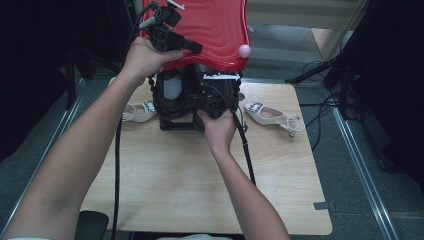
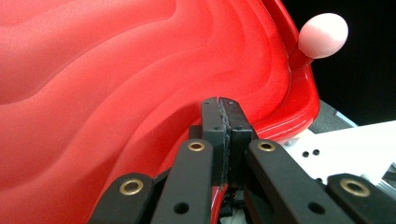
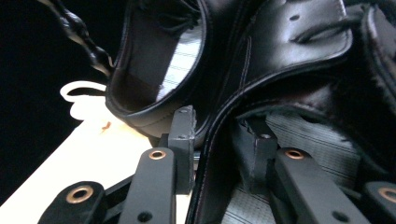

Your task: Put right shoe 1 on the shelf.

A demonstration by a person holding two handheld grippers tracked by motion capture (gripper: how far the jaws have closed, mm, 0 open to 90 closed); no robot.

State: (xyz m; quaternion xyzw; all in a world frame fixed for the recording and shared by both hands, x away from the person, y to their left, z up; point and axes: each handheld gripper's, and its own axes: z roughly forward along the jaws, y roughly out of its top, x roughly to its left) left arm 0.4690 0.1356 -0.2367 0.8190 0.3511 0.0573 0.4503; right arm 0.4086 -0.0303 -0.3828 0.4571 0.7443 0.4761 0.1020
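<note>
A glossy red lid (image 1: 215,30) (image 2: 116,70) with a wavy surface and a pink knob (image 1: 244,50) (image 2: 323,35) is tilted up at the table's far edge. My left gripper (image 1: 197,48) (image 2: 225,105) is shut on its lower rim. Beneath it sits a black leather shoe or boot (image 1: 172,97) (image 3: 299,56) with a wide round opening. My right gripper (image 1: 210,100) (image 3: 219,135) is against its front. The jaws stand apart, with the black leather rim running between the fingers (image 3: 184,135) and a gap showing beside it.
A white strappy heeled shoe (image 1: 272,117) lies at the right of the wooden table (image 1: 190,180), another white shoe (image 1: 140,112) at the left. The right gripper's cable (image 1: 247,155) crosses the table. Dark stands and cables (image 1: 325,75) sit on the floor at the right.
</note>
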